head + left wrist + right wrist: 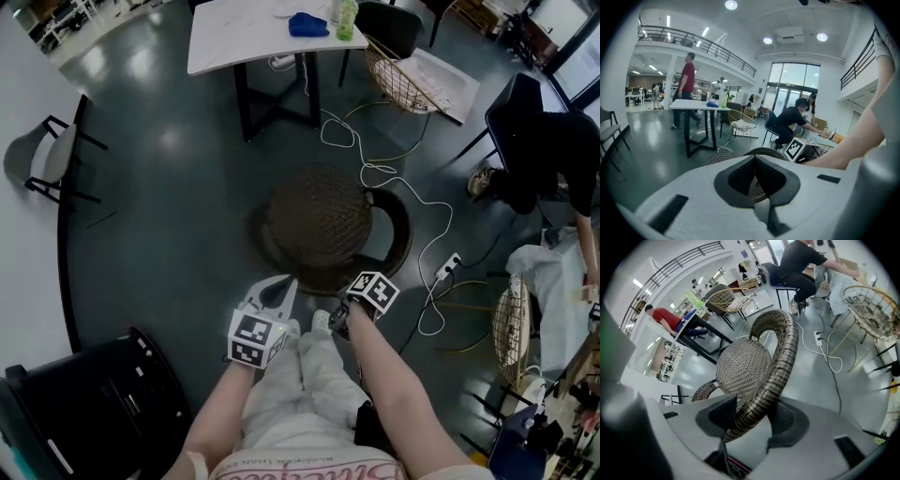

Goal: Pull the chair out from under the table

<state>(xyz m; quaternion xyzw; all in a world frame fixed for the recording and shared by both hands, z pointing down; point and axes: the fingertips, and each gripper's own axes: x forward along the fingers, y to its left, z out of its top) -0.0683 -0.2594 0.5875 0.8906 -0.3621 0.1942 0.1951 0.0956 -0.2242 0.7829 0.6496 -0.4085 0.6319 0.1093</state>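
Right hand-held gripper (757, 414) clamps wicker chair (314, 225) rim; left hand-held gripper (755, 159) clenched, empty; table (234, 42) cut off above.

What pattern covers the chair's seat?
A brown woven mesh; the chair seat shows best in the right gripper view.

Brown woven chair (314, 225), white table (234, 37), grey floor (169, 206)

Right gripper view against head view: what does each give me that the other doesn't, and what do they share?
Only the right gripper view: the backrest rim of the wicker chair clamped between the jaws of the right gripper. Only the head view: the left gripper beside it and the person's legs. Both: the chair, the white table and the power strip.
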